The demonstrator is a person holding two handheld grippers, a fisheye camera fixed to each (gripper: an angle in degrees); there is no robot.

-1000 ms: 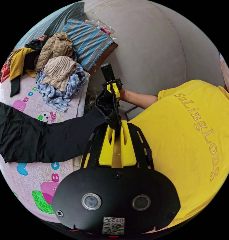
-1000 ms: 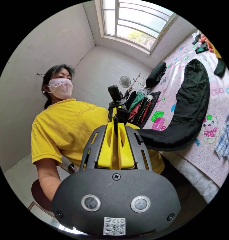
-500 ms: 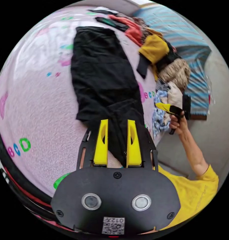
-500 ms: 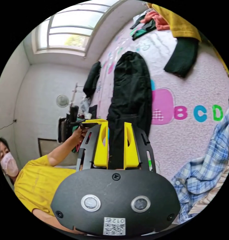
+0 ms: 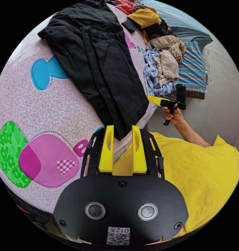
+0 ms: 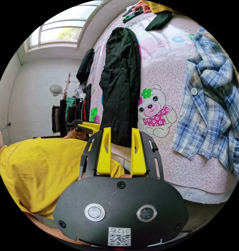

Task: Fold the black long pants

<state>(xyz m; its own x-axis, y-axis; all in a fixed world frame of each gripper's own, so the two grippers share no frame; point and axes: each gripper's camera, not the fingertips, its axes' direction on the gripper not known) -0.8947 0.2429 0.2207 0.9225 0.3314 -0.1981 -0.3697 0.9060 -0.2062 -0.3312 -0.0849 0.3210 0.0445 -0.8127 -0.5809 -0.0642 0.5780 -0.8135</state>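
The black long pants [image 5: 103, 68] lay folded lengthwise at the bed's [image 5: 46, 109] near edge, both the left gripper [image 5: 120, 130] and right gripper [image 6: 118, 132] spread and empty, so regripping one end for the crosswise fold seemed next

One pair of black pants [image 5: 103, 65], two grippers, one plaid shirt [image 6: 210, 104], one striped pillow [image 5: 195, 65], one fan [image 6: 56, 89].

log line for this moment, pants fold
stage: pants laid down | black pants: lengthwise on bed sheet | left gripper: open, off cloth | right gripper: open
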